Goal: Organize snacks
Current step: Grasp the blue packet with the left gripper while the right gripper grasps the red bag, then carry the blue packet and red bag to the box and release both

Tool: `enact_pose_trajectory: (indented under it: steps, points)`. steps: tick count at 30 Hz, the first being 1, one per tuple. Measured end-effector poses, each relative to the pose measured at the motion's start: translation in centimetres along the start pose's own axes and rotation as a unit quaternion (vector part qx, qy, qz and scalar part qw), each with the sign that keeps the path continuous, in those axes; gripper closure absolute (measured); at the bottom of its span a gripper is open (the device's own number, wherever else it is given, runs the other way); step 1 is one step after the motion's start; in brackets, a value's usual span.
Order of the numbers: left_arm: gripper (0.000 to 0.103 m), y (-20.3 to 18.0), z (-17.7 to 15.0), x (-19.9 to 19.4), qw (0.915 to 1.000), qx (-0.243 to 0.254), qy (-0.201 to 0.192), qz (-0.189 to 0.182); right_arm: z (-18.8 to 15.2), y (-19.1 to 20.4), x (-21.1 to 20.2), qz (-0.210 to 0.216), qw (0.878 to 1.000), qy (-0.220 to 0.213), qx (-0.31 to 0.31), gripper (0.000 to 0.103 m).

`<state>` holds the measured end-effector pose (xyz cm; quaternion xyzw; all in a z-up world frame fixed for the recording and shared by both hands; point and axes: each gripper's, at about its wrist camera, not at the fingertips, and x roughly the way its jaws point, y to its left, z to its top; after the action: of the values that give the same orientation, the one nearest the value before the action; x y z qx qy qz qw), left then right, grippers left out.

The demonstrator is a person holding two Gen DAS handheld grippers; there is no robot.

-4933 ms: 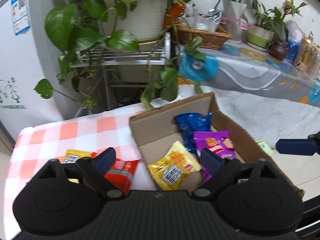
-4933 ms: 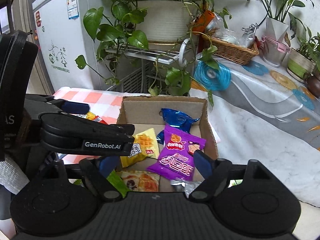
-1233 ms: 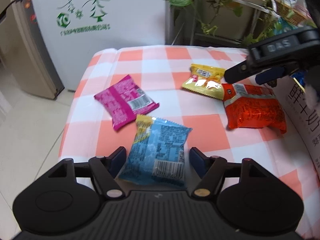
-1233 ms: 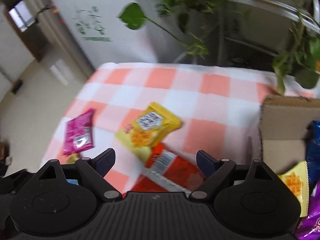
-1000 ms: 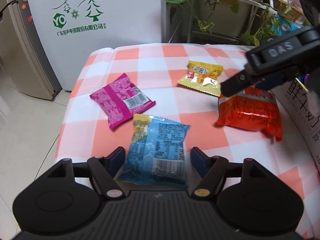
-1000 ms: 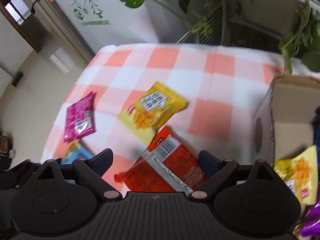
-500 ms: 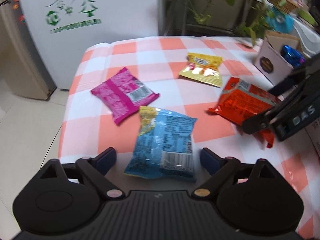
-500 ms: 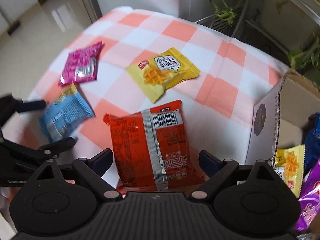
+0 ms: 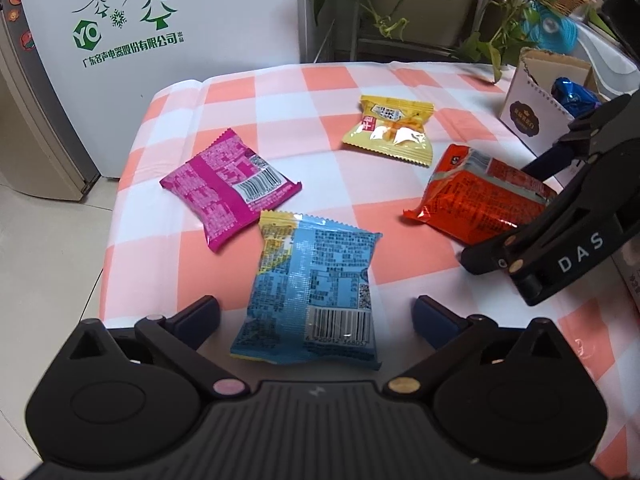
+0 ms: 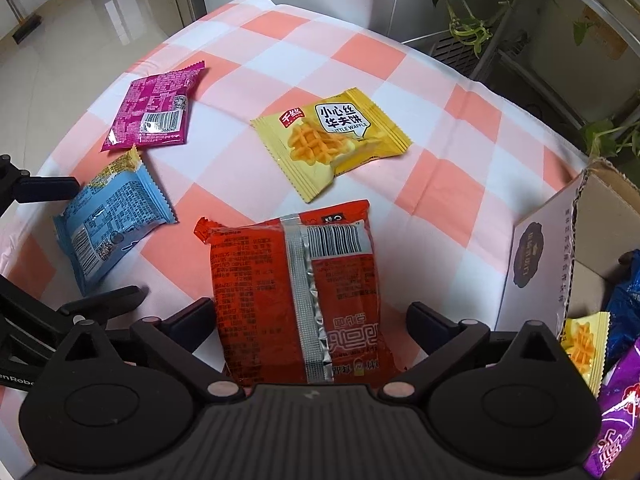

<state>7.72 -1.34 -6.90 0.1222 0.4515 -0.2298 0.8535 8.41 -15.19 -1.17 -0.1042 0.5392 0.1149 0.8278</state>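
Four snack packets lie on the checked cloth. The blue packet (image 9: 316,272) lies flat between the fingers of my left gripper (image 9: 316,312), whose jaws are opening with a gap on both sides of the packet. The red packet (image 10: 296,292) lies between the fingers of my right gripper (image 10: 310,314); its jaws are opening too, and the pads do not press on it. A yellow waffle packet (image 10: 332,136) and a pink packet (image 10: 154,108) lie farther off. The cardboard box (image 10: 536,264) at the right holds several snacks.
The table's left edge (image 9: 116,216) drops to a tiled floor beside a white freezer (image 9: 160,20). Potted plants on a metal rack (image 9: 400,8) stand behind the table. In the left wrist view my right gripper (image 9: 516,208) straddles the red packet (image 9: 480,204), close to my left.
Both grippers have left the box for the loose packets. My left jaws have widened around the blue packet. My right gripper has rolled and come down over the red packet.
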Motion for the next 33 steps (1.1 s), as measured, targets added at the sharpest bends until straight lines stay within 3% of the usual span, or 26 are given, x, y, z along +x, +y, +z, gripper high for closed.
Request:
enact_pose_trajectory:
  steps: [10, 17, 20, 25, 28, 33]
  points:
    - [0.000, 0.0, 0.1, 0.0, 1.0000, -0.003, 0.001, 0.000, 0.0, -0.1, 0.0, 0.005, 1.000, -0.007, -0.006, 0.000]
    - [0.003, -0.4, 0.4, -0.1, 1.0000, 0.003, 0.000, 0.002, -0.1, 0.0, -0.7, 0.010, 1.000, -0.021, -0.013, 0.012]
    - [0.016, -0.6, 0.6, -0.4, 0.9999, 0.004, -0.007, -0.008, -0.2, 0.1, -1.0, 0.013, 0.999, -0.031, -0.015, 0.020]
    - [0.048, -0.8, 1.0, -0.8, 0.9997, 0.000, -0.018, -0.014, -0.4, 0.3, -1.5, 0.009, 0.999, -0.044, -0.017, 0.028]
    - [0.053, -0.4, 1.1, -0.9, 0.9997, -0.011, -0.021, -0.009, -0.5, 0.3, -1.7, 0.005, 0.999, -0.050, -0.021, 0.028]
    - [0.054, 0.0, 1.3, -1.3, 0.9993, -0.023, -0.027, -0.007, -0.5, 0.1, -2.5, 0.009, 0.998, -0.063, -0.022, 0.028]
